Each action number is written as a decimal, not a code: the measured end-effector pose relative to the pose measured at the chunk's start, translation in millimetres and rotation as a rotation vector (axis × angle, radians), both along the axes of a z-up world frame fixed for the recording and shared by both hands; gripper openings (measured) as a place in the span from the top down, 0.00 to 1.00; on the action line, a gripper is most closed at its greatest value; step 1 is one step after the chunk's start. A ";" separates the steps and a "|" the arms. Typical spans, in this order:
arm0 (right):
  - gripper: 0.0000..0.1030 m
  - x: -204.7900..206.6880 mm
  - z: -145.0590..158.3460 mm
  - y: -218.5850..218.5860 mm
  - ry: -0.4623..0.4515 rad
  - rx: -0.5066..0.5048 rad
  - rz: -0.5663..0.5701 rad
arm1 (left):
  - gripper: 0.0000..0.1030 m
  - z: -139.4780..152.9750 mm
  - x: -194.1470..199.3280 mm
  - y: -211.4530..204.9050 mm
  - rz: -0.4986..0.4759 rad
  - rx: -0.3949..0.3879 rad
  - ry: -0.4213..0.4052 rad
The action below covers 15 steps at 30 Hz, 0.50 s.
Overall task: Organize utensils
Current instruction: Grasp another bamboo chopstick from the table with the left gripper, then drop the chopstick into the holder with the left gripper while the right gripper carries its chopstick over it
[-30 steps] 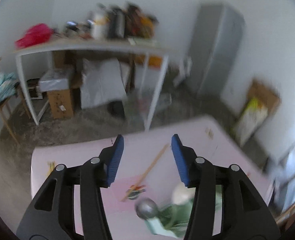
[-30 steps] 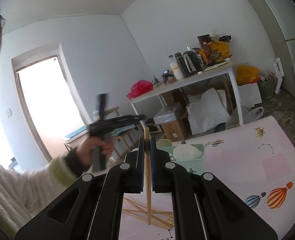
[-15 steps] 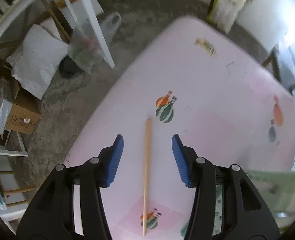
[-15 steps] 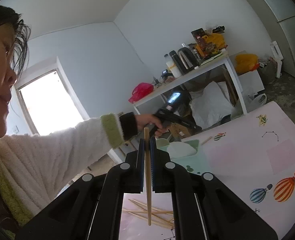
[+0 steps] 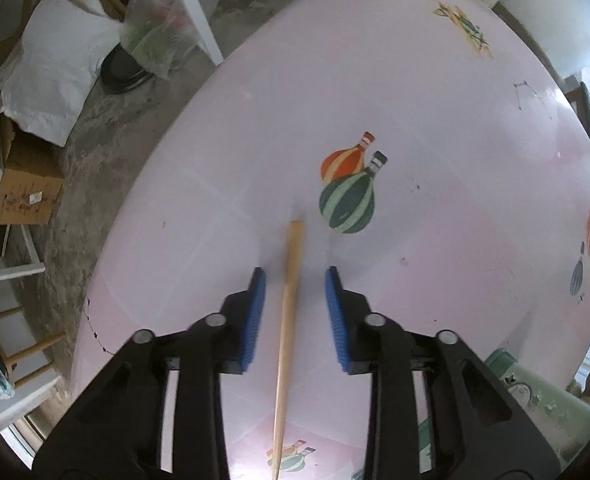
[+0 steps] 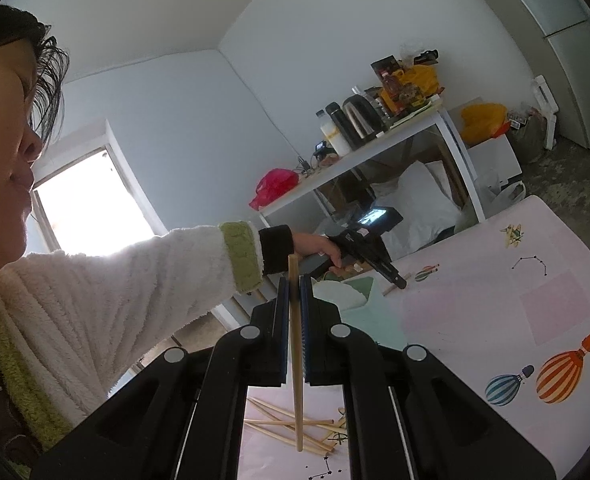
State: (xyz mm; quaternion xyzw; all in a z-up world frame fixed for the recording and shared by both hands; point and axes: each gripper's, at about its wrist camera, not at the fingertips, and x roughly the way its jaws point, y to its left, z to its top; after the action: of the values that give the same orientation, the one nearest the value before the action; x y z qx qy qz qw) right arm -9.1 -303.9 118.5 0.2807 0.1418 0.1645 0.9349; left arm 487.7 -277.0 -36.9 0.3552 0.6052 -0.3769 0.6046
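Left wrist view: the left tongs (image 5: 295,280) are pointed straight down at the pink tabletop (image 5: 435,100), and a single wooden chopstick (image 5: 289,320) is framed between the blue pads (image 5: 255,316). The jaws are closing at this moment, yet a gap is seen on either side of the stick, so nothing is pressed on so far. The chopstick is laid flat on the tabletop, its blunt end just beside a printed pair of balloons (image 5: 349,192), one orange and one green. A pale green organizer tray (image 5: 543,396) is glimpsed at the lower right corner.

Over on the right wrist view, the right tongs (image 6: 294,284) are clamped together on a second chopstick (image 6: 296,360), which is held nearly upright, its top poking above the pads and its lower end hanging over a loose pile of chopsticks (image 6: 291,428) scattered on the tabletop. The left hand (image 6: 319,250), in a fluffy white sleeve (image 6: 135,280) with a green cuff, is stretched out across the tabletop with its tool gripped. The green tray is seen just behind the right tongs, with something pale and rounded (image 6: 337,294) resting in it; what it is cannot be told.
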 end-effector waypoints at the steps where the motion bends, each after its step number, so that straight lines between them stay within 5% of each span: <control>1: 0.94 -0.1 -0.1 -0.1 -0.001 0.001 0.001 | 0.83 0.5 -0.9 0.0 -0.002 0.001 -0.003; 3: 0.95 -0.8 -0.6 -0.7 -0.004 0.004 0.001 | 0.95 1.4 -1.4 -0.4 0.003 0.002 -0.010; 10: 0.94 -2.9 4.1 2.4 -0.010 0.010 -0.003 | 0.95 7.2 -12.0 -2.9 -0.007 -0.017 -0.078; 15: 0.94 -7.9 11.1 4.6 -0.028 0.000 -0.001 | 0.95 41.2 -11.9 12.4 0.025 -0.081 -0.124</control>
State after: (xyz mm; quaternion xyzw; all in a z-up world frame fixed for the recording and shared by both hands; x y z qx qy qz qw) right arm -17.0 -299.3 129.5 0.2784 0.1286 0.1677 0.9369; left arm 475.9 -264.5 4.3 0.3455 0.5554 -0.3708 0.6593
